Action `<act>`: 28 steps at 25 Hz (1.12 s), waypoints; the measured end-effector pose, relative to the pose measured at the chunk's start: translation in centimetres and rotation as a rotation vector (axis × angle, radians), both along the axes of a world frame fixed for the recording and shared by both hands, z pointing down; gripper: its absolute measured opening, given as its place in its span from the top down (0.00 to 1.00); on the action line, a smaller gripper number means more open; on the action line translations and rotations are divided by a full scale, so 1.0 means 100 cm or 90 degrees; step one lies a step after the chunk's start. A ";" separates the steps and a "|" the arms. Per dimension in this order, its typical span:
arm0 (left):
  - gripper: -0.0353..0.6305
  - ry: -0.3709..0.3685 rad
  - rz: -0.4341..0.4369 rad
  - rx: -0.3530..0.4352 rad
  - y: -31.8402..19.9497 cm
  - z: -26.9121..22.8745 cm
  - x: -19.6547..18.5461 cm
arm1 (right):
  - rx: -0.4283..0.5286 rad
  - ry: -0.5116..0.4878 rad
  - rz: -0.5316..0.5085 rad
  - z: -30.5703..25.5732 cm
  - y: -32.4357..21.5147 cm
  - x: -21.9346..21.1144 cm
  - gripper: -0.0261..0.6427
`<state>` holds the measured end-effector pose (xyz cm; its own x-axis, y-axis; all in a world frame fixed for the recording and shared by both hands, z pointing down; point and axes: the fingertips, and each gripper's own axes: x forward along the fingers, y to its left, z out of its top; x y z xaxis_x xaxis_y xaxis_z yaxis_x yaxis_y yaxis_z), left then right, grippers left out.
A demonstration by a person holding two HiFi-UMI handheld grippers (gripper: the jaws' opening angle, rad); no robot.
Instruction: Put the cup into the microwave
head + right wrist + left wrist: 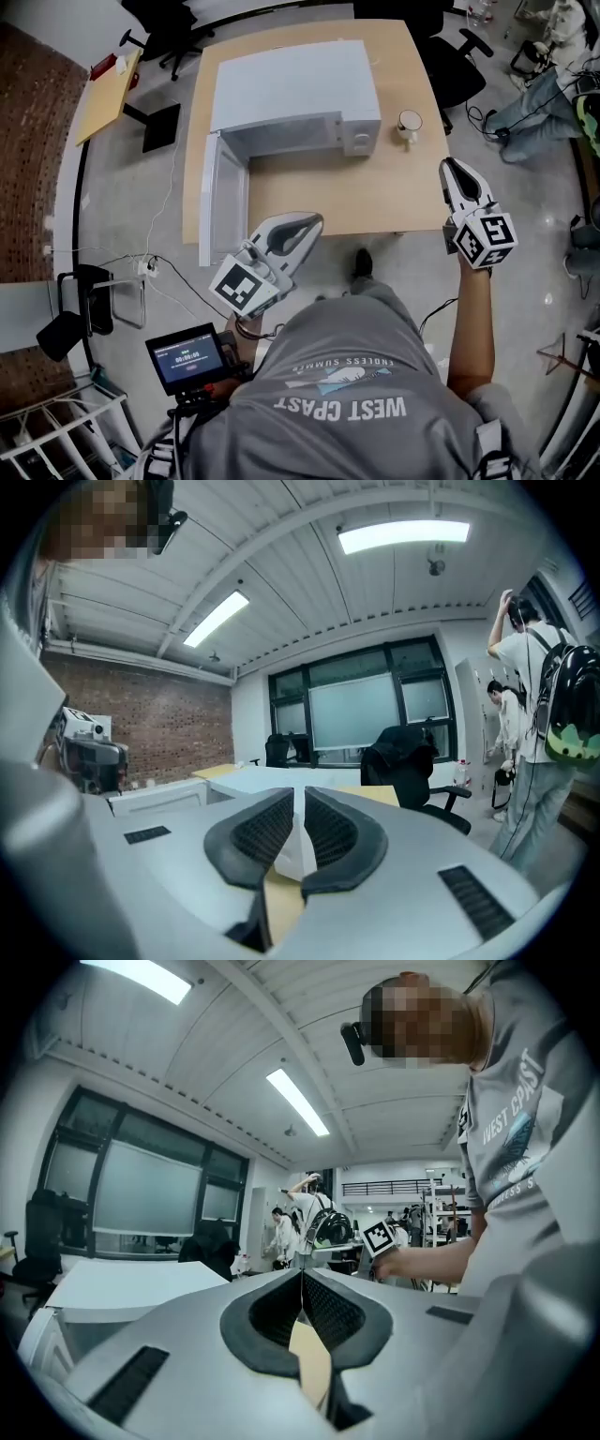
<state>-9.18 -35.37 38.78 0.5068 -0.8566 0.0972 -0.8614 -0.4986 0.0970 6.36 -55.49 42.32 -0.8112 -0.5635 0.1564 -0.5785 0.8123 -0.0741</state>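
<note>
A white microwave (295, 89) stands on the wooden table (375, 197), its door (223, 202) swung wide open to the left. A white cup (409, 122) stands upright on the table just right of the microwave. My left gripper (309, 223) hovers over the table's near edge, in front of the open microwave, shut with nothing in it. My right gripper (450, 166) is off the table's right corner, a short way nearer than the cup, also shut and empty. The left gripper view shows its jaws (303, 1274) meeting; in the right gripper view the tips (302, 794) meet too, with the microwave (244, 782) beyond.
Black office chairs stand behind the table (169, 23) and at its right (455, 56). A smaller wooden table (108, 94) sits at far left by a brick wall. A small screen (187, 356) hangs at my waist. People stand at the right (553, 84).
</note>
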 end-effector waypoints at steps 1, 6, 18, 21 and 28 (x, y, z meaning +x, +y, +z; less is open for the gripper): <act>0.91 0.002 -0.009 -0.001 -0.007 0.001 -0.003 | -0.013 0.011 -0.002 0.013 -0.016 -0.004 0.91; 0.91 -0.009 -0.051 -0.034 -0.026 0.019 -0.017 | -0.075 0.083 -0.010 0.088 -0.082 -0.023 0.74; 0.91 0.003 -0.119 -0.127 -0.048 0.012 -0.037 | -0.243 0.270 0.020 0.246 -0.166 -0.044 0.70; 0.91 -0.001 -0.125 -0.170 -0.044 0.024 -0.040 | -0.255 0.290 0.022 0.268 -0.171 -0.046 0.70; 0.91 0.024 -0.145 -0.138 -0.044 0.022 -0.050 | -0.226 0.320 0.076 0.282 -0.179 -0.046 0.83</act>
<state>-14.14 -39.80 40.96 0.3107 -0.9101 0.2740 -0.9423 -0.2573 0.2139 1.81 -73.39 70.57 -0.5242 -0.4902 0.6964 -0.6985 0.7153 -0.0223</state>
